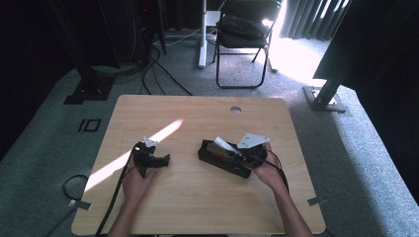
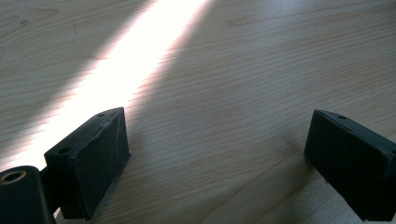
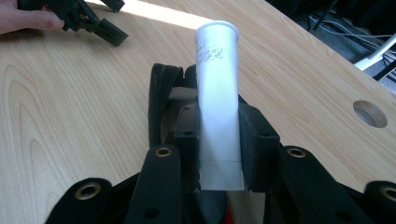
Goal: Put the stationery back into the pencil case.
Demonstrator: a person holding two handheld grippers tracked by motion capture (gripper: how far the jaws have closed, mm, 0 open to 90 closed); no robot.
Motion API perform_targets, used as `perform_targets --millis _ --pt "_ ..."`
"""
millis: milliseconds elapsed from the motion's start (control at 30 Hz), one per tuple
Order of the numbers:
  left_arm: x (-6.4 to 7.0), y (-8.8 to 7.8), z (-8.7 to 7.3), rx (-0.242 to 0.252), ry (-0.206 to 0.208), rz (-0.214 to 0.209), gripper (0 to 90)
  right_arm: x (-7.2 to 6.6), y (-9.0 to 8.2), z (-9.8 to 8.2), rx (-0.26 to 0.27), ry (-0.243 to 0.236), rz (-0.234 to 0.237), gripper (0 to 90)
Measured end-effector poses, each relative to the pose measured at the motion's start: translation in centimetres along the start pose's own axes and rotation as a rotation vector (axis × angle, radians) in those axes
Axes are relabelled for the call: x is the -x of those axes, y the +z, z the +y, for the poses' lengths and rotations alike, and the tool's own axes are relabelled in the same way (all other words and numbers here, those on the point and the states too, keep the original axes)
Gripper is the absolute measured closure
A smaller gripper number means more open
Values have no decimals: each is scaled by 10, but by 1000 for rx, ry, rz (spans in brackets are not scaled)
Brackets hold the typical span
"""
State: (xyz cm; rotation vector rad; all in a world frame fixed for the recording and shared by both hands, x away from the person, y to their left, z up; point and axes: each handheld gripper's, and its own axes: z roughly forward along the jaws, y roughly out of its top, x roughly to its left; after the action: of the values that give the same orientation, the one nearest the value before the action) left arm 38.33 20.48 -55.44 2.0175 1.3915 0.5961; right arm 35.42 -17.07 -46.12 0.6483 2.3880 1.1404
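A person sits at a pale wooden counter, holding 2 claws. The right claw is clamped on a white tube, jaws pressing both its sides, the tube's open rim pointing away from the camera. In the high view the right claw sits just right of centre, at about 3 o'clock, holding the white tube over a black pouch that lies on the counter. The tube appears to be going into or coming out of the pouch; which one cannot be told.

The left claw rests at about 9 o'clock, well apart from the pouch. Its jaws stand wide open over bare wood, gripping nothing, beside a bright stripe of sunlight.

The next move likely calls for keeping the tube in line with the pouch's opening, while the free left claw could steady the pouch.

Open room lies toward 12 o'clock and 6 o'clock. A cable hole sits near the far edge at 12 o'clock. The right edge is nearer the pouch than the left.
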Motion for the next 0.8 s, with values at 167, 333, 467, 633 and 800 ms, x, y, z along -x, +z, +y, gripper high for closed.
perform_targets --millis 167,333,467,633,800 --pt "0 0 0 0 0 0 65 3 1 -3 -4 4 0 714" --pt "0 0 0 0 0 0 65 5 3 -5 -16 9 1 714" --pt "0 0 0 0 0 0 66 7 5 -8 -24 15 3 714" --pt "0 0 0 0 0 0 65 8 8 -11 -36 19 6 713" --pt "0 0 0 0 0 0 65 8 11 -13 -48 24 12 713"
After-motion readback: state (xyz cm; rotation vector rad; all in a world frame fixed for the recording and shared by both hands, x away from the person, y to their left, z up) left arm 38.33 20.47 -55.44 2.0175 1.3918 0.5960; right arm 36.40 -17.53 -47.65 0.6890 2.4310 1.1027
